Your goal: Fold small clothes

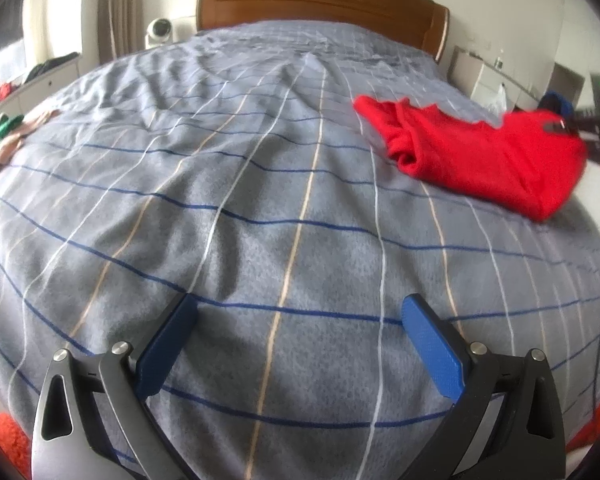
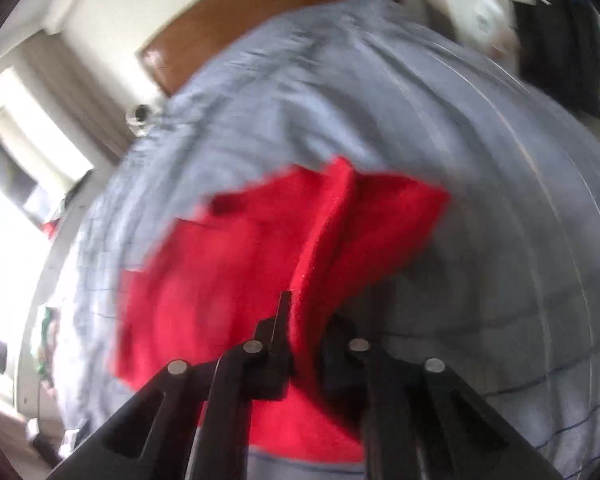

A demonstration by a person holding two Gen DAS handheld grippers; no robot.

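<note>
A small red fleece garment (image 1: 480,156) lies rumpled on the right side of the grey checked bedspread (image 1: 260,200). My right gripper (image 1: 568,126) comes in from the right edge and is shut on the garment's near right edge. In the blurred right wrist view the red garment (image 2: 228,280) hangs from between the closed fingers of my right gripper (image 2: 304,320), with a raised fold running up the middle. My left gripper (image 1: 300,320) hovers open over bare bedspread at the bed's near end, blue pads (image 1: 432,344) wide apart, nothing between them, well away from the garment.
A brown wooden headboard (image 1: 320,4) closes the far end. Clothes in green and tan (image 1: 0,136) lie at the bed's left edge. White drawers (image 1: 492,76) stand at the right, a small white camera (image 1: 160,30) at the far left. Orange fabric (image 1: 8,436) shows at the lower left corner.
</note>
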